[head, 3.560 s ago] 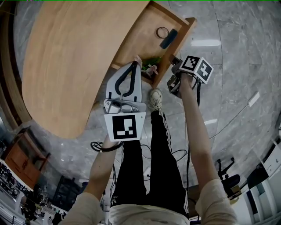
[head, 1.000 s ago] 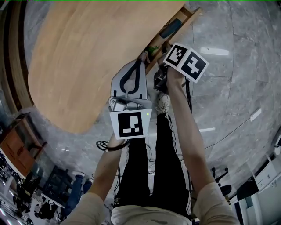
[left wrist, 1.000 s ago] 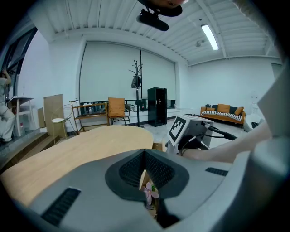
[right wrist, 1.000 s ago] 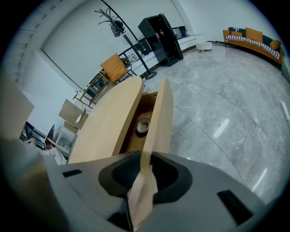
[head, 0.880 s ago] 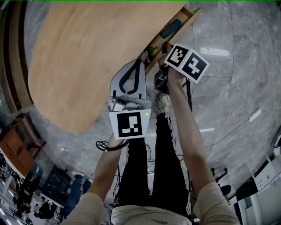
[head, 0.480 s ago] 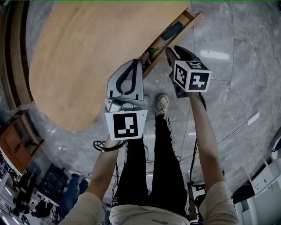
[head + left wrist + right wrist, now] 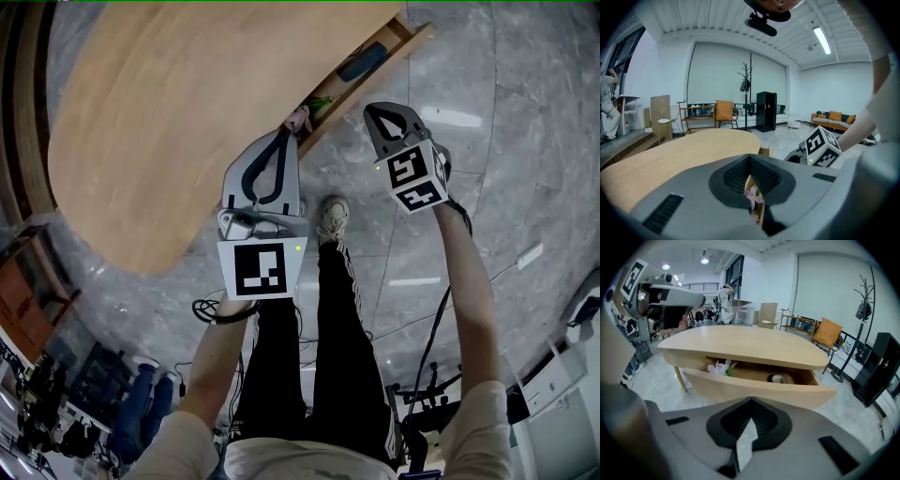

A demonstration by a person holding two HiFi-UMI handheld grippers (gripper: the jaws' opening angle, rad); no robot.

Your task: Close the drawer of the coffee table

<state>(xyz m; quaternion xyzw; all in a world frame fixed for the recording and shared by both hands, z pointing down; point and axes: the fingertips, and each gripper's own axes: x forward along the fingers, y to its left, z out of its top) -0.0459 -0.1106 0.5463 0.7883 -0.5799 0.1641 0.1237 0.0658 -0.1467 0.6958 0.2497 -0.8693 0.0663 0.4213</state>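
Here, the partly open drawer (image 7: 754, 391) under the coffee table (image 7: 740, 345) top lies just ahead of my right gripper (image 7: 750, 404). Its jaws have just clenched on nothing, presumably to push as one blunt tip. My left gripper (image 7: 750, 158), likewise clenched and empty, points at the drawer's corner.

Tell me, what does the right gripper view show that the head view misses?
Only the right gripper view: a round ring inside the curved wooden drawer, an orange chair and a tall black cabinet. Only the head view: the person's black trousers and white shoe. Both: the pale wooden oval coffee table, its open drawer and the pink flowers inside.
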